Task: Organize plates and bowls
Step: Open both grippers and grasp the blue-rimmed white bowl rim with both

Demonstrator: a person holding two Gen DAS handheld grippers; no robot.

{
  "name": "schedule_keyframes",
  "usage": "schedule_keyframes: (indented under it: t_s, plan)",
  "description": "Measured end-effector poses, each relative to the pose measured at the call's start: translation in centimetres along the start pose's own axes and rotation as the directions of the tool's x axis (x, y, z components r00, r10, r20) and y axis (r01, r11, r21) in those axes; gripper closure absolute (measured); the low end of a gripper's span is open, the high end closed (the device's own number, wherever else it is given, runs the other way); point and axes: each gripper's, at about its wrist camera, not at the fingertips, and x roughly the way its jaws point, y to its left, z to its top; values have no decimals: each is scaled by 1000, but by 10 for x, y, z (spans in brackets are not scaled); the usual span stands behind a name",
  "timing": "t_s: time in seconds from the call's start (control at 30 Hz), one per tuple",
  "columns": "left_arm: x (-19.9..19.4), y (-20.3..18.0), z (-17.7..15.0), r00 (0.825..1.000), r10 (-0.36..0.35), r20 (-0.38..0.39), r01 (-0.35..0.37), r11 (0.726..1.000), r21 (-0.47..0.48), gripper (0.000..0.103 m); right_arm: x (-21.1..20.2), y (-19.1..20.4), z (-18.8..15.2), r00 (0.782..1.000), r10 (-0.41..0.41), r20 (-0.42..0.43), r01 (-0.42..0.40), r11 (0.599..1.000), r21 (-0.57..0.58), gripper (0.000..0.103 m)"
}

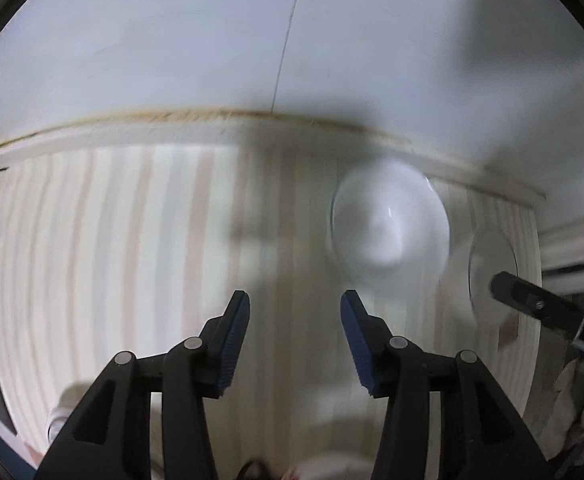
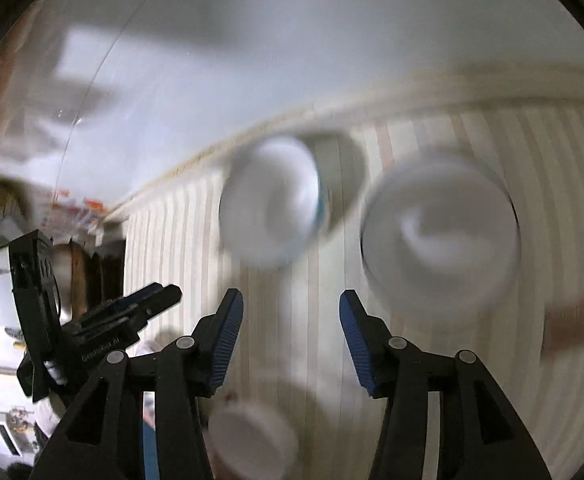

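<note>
1. The left claw (image 1: 295,300) was seen wide open over the striped bench (image 1: 132,240), with nothing held between its blue pads.
2. The right claw (image 2: 288,300) was likewise spread wide and empty.
3. A white bowl (image 1: 387,224) was seen on the bench ahead and to the right of the left claw, near the wall; a flatter dish (image 1: 491,264) lay just beside it.
4. In the right view, a second, wider bowl (image 2: 439,236) and a small lid-like disc (image 2: 252,444) were made out, all blurred.
5. The bowls were judged stiff, smooth, breakable and slippery; a hold across the rim would be advised, with gentle pressure.
</note>
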Motion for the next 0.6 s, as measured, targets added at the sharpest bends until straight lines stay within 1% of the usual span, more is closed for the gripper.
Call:
schedule_keyframes:
  t_s: [0.13,0.2,0.27,0.3,0.33,0.37,0.4,0.43,0.5,0.6]
  plan:
    - [30,-4,27,999,-19,-51,18,1000,-12,58,28,1,49,999,-42,-23,41,999,-35,50]
    - [43,-6,33,997,-32,-75,31,999,-10,58,42,-1,63,997,-66,-47,63,997,-52,50]
    - [53,-7,32,995,-40,-90,40,999,-4,59,53,-3,70,995,-83,-61,79,995,-59,51]
    - [60,-8,33,994,-54,-95,54,999,1,68,59,-4,73,994,-89,-66,84,994,-65,57]
    - [66,-10,33,993,-54,-107,55,998,8,73,62,-5,75,993,-94,-69,89,993,-72,63]
    - [72,-12,32,990,-57,-126,59,998,16,80,67,-6,78,992,-103,-76,96,992,-81,73]
    - [75,-13,31,989,-64,-135,67,998,19,85,70,-8,79,990,-108,-87,100,991,-85,81]
    - [77,-14,30,988,-66,-137,70,997,23,86,75,-9,79,987,-123,-105,113,989,-91,83]
    - [79,-17,31,990,-49,-135,55,998,36,87,82,-10,80,984,-133,-118,121,988,-99,92]
    - [77,-19,29,989,-51,-140,56,998,32,87,85,-12,79,982,-145,-118,133,985,-107,92]
